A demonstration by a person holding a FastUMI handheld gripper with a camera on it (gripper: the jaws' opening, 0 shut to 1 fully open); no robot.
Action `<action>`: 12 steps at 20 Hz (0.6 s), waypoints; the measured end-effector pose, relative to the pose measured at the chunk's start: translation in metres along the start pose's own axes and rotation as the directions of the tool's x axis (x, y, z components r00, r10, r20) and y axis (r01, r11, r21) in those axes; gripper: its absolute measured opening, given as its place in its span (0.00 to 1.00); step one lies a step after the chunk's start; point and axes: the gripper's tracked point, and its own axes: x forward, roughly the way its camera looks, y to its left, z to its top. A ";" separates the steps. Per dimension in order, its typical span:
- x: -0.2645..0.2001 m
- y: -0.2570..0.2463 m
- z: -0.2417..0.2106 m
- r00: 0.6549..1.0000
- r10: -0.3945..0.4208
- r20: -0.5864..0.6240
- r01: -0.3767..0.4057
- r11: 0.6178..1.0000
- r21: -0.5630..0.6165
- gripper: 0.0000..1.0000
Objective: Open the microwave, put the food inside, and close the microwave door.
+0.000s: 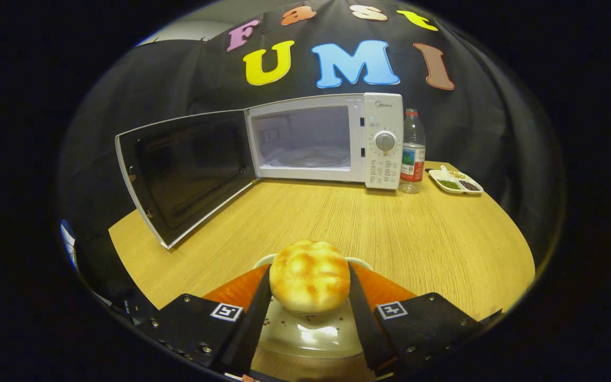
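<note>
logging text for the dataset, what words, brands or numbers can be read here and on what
None can be read for sure.
brand mark on white microwave: too small.
print around its dial: too small.
red label on clear plastic bottle: blurred.
square markers on gripper, closed on round golden bun: patterns, no words.

Sitting on the wooden table: one microwave, one water bottle, one sectioned condiment dish, one bread bun, one plate.
</note>
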 end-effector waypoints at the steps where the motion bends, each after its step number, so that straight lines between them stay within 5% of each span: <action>1: 0.004 0.003 0.013 1.000 0.007 0.014 -0.007 1.000 -0.006 0.77; 12: 0.110 0.021 0.128 0.991 -0.082 0.109 0.074 0.995 0.072 0.77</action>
